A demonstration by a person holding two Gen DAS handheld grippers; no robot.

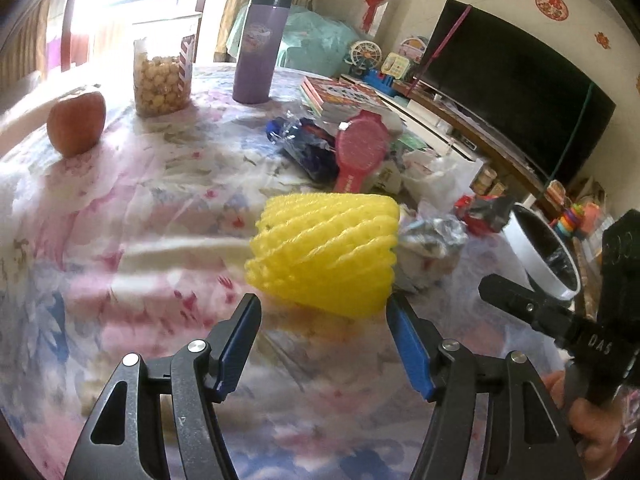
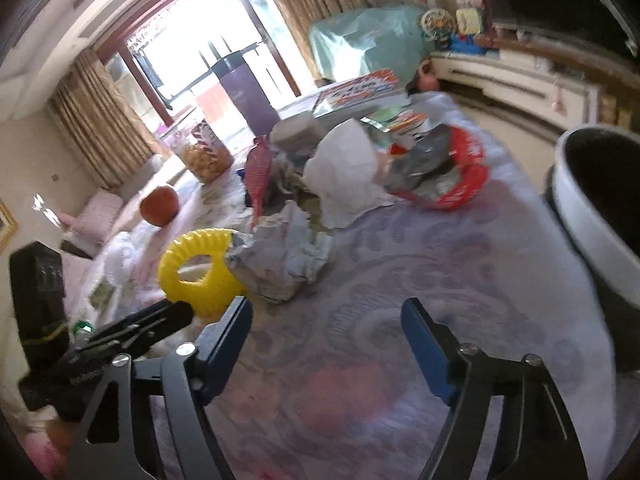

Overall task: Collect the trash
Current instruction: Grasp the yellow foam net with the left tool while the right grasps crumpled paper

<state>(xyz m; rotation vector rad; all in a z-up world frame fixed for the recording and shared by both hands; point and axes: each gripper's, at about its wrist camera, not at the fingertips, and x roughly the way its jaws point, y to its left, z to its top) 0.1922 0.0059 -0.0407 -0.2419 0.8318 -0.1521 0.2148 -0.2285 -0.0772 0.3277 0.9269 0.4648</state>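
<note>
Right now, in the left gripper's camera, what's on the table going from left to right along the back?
apple → jar of round snacks → purple bottle → stack of books

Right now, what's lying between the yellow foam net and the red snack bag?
A crumpled grey wrapper lies between the yellow foam net and the red snack bag; the left wrist view shows it best.
</note>
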